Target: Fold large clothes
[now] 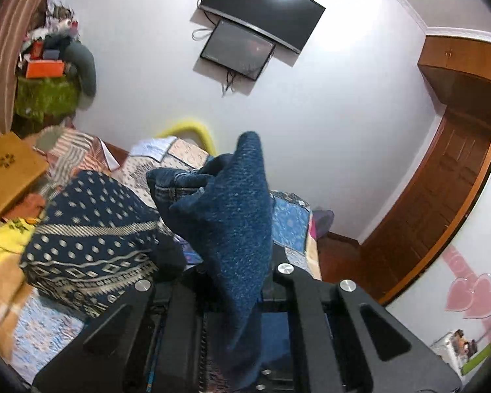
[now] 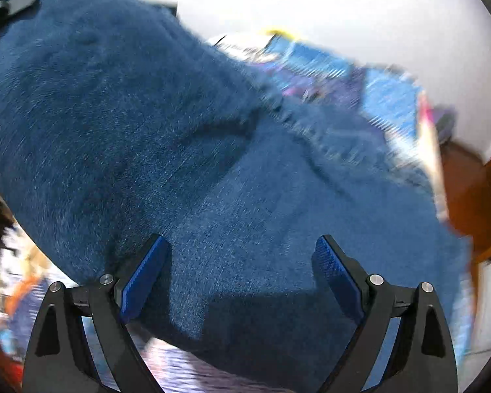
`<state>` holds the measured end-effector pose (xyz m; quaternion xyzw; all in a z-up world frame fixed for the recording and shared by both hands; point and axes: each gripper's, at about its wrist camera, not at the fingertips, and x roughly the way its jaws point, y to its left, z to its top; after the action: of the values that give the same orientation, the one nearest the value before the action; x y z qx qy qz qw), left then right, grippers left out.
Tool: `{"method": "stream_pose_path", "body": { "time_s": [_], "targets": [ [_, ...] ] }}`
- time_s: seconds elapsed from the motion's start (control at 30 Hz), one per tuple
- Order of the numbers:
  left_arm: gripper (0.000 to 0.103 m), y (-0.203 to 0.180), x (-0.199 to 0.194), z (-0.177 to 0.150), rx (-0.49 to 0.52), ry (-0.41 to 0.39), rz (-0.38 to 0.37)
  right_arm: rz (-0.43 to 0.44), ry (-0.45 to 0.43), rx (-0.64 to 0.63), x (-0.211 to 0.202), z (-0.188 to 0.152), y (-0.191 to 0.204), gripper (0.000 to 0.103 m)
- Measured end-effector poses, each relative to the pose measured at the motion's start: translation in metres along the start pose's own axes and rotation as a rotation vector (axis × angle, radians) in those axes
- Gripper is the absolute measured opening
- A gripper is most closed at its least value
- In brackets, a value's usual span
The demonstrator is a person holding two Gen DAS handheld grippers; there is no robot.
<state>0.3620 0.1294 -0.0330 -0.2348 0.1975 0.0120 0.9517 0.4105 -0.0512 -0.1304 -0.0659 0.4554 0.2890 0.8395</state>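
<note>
one pair of jeans [image 1: 232, 216], dark blue denim, is the only garment being handled. in the left wrist view a fold of it stands up out of the left gripper [image 1: 227, 298], its long axis running up and away toward the white wall [image 1: 327, 104], with the tip pointing at the wall and the stitched waistband bunched to the left of that tip. the left gripper is clenched on the jeans, its two fingers pressed together with the cloth pinched between them. the jeans hang above the bed [image 1: 291, 222], which carries one patchwork quilt.

in the right wrist view the same jeans [image 2: 180, 150] fill most of the picture, blurred, stretching from upper left down to lower right over the bed [image 2: 386, 98]. the right gripper [image 2: 242, 281] is released: its two blue pads stand wide apart, the denim beyond them and nothing gripped.

left of the jeans on the bed lies one dark blue patterned blanket [image 1: 91, 239]. above the bed, two dark screens [image 1: 262, 6] hang on the wall. right of the bed stands one wooden door [image 1: 442, 196].
</note>
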Motion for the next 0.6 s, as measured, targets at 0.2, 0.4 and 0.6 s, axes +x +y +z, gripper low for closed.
{"method": "stream_pose_path", "body": {
  "time_s": [0.2, 0.4, 0.6],
  "targets": [
    [0.008, 0.015, 0.012, -0.014, 0.009, 0.069, 0.079, 0.185, 0.201, 0.066, 0.048, -0.013, 0.017, 0.091],
    [0.008, -0.002, 0.025, -0.031, 0.061, 0.101, 0.069, 0.128, 0.159, 0.088, 0.028, -0.028, -0.004, 0.091],
    [0.008, -0.051, 0.045, -0.044, 0.130, 0.157, -0.033, 0.051, -0.003, 0.165, -0.032, -0.033, -0.065, 0.091]
  ]
}}
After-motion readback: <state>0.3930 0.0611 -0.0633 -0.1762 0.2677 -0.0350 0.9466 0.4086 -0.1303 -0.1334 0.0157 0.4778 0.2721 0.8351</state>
